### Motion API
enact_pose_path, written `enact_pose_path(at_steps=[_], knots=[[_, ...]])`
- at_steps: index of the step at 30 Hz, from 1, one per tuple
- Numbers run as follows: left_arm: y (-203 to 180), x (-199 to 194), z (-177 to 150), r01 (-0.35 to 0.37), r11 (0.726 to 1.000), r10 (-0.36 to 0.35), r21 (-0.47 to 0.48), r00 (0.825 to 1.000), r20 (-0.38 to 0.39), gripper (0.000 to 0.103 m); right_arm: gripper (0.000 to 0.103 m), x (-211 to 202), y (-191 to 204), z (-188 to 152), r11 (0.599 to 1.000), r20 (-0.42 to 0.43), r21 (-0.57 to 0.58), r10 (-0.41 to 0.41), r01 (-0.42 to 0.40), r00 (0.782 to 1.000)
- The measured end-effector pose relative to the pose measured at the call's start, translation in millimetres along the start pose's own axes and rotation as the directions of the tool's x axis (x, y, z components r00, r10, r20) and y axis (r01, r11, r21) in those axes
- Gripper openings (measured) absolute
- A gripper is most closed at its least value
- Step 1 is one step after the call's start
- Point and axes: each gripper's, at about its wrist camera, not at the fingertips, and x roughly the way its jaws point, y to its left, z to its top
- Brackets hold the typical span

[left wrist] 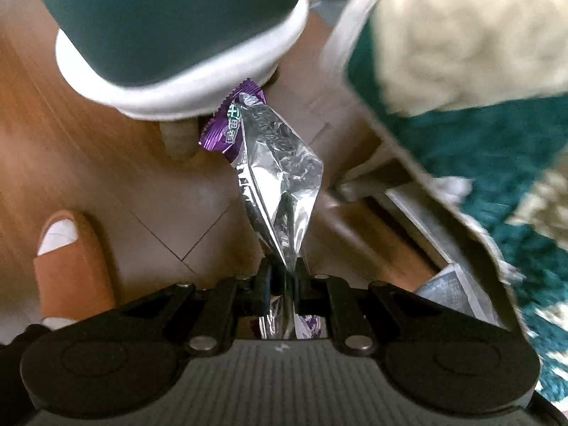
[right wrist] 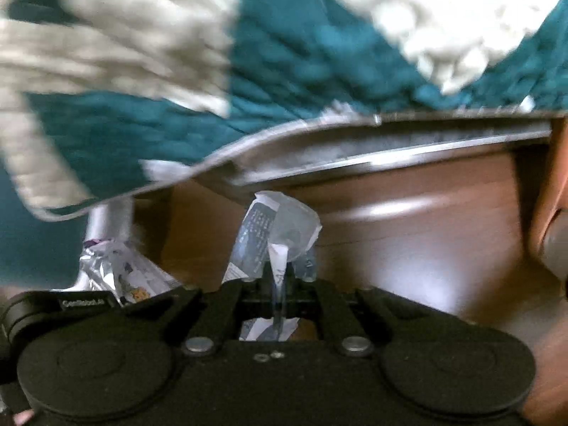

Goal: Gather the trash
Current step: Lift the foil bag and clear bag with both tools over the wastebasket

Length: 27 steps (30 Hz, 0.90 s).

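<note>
Left wrist view showed the left gripper point(left wrist: 284, 273) pointed steeply down, its jaws pressed together on the bottom edge of a foil wrapper point(left wrist: 280, 174). That wrapper hung clear of the floor point(left wrist: 159, 220), silver inside with a purple printed end toward the top of the frame. Just beyond its purple end stood a teal bin point(left wrist: 170, 28) with a white rim, on short wooden legs. A slippered foot point(left wrist: 71, 259) rested on the floor at lower left. To the right lay a teal and cream rug point(left wrist: 479, 88), its edge over a low metal rail, and a second scrap of printed plastic showed at the rug's lower edge.

Right wrist view showed the right gripper point(right wrist: 280, 277) likewise closed, pinching a clear plastic wrapper point(right wrist: 280, 230) with dark print on one side. It was held up off the wooden floor point(right wrist: 408, 248). At lower left the other gripper's foil wrapper point(right wrist: 120, 269) was visible, near the right gripper's body. Behind both, the rug point(right wrist: 301, 53) filled the upper frame, blurred, with the metal rail point(right wrist: 390, 142) running along its edge.
</note>
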Motion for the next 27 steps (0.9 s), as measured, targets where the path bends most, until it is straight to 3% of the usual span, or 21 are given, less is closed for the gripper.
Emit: enact_pose_path(at_steps=[8,15,22,27], knots=[[8,-113,-25,0.056,0.995,-0.066,0.085,0.991,0.117,0.011,0.002,-105,30,-21,0.987,0.096,-0.148,0.069,-0.054,0.993],[21,-199,-48,0.114,0.983,-0.141,0.143,0.971,0.195,0.011,0.002,-190,69,-34,0.944,0.184,-0.315,0.158,-0.095,0.97],[30,-274,-55,0.191,0.964,-0.24,0.185,0.924,0.299,0.012,0.002,-253,114,-35,0.888,0.26,-0.444,0.254,-0.118,0.932],[36,-325,-49,0.192,0.952,-0.274,0.237,0.88,0.387,0.012,0.002,-283,146,-34,0.835,0.287,-0.534,0.323,-0.129,0.902]])
